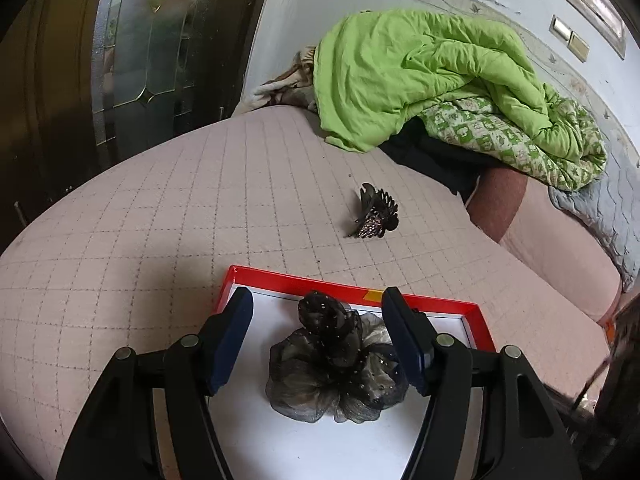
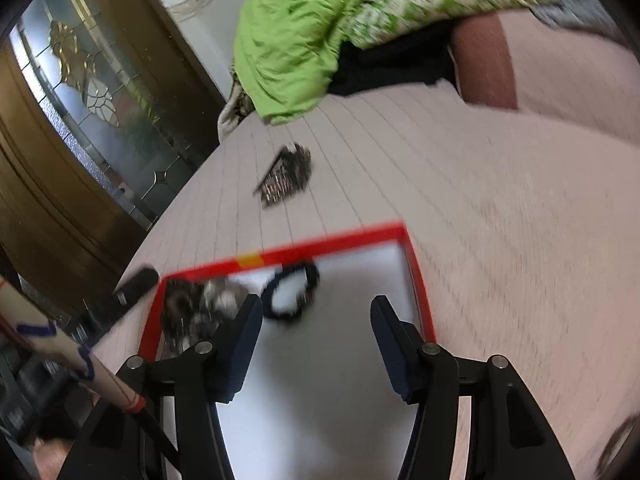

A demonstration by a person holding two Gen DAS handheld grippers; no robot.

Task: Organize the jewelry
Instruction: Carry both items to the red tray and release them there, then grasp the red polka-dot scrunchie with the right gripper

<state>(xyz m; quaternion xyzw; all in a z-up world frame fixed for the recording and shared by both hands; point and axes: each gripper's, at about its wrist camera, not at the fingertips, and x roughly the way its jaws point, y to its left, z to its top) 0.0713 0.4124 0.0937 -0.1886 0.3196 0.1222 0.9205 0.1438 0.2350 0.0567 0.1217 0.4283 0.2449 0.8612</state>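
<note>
Right now your left gripper (image 1: 318,336) and right gripper (image 2: 316,332) both gape, released, over the red-rimmed tray (image 1: 424,305); inside lie a gauzy black scrunchie (image 1: 336,364) and a plain black hair tie (image 2: 290,292), while the toothed hair claw (image 1: 376,212) rests on quilted bedding (image 1: 160,220)

A: Left tongs?

B: My left tongs (image 1: 318,334) point forward and down, jaws spread wide, nothing pinched. Blue pads (image 1: 232,340) face each other across the gap; both black arms show at the lower edge.

A: Right?

B: My right tongs (image 2: 316,326) are likewise agape, holding nothing, pads (image 2: 390,350) well apart. That view is smeared with motion blur. My sleeved forearm (image 2: 60,344) shows at lower left.
</note>
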